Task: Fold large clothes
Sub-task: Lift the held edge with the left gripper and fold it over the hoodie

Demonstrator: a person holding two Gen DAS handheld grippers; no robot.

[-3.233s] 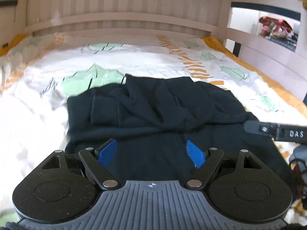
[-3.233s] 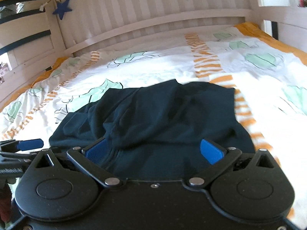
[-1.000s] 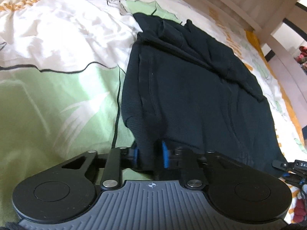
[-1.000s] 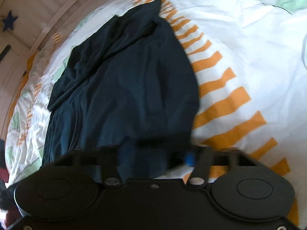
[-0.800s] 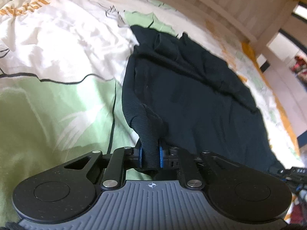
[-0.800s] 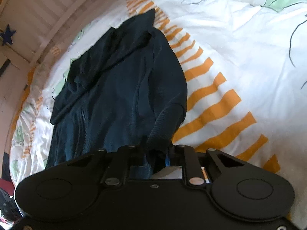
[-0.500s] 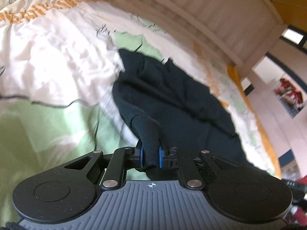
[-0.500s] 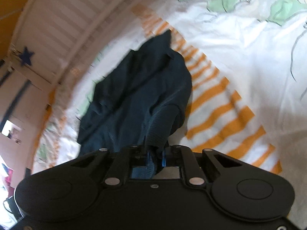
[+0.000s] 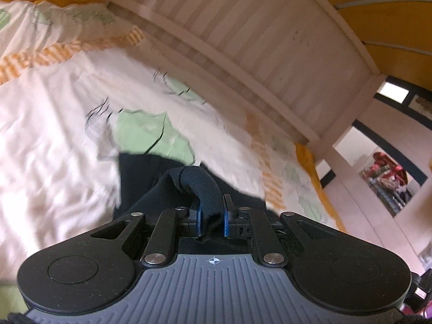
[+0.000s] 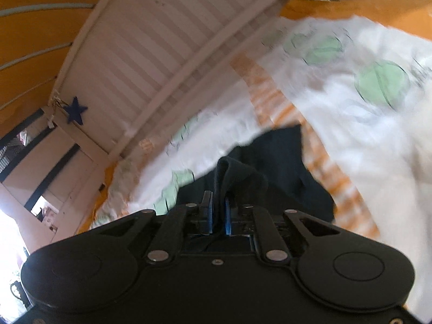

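While the dark garment (image 9: 199, 186) trails over the leaf-print bedcover (image 9: 54, 140) toward the slatted headboard (image 9: 243, 35), the left gripper (image 9: 212, 217) pinches its ribbed hem. The right gripper (image 10: 218, 217), whose jaws have just been closing, clamps another fold of it.

dark navy garment (image 9: 205, 186); white bedsheet (image 9: 54, 135) with green leaves, orange stripes.

We see the garment (image 9: 140, 183) lying on the bed (image 9: 54, 140), its near edge lifted off the bedding, and the slatted headboard (image 9: 243, 40) behind it.
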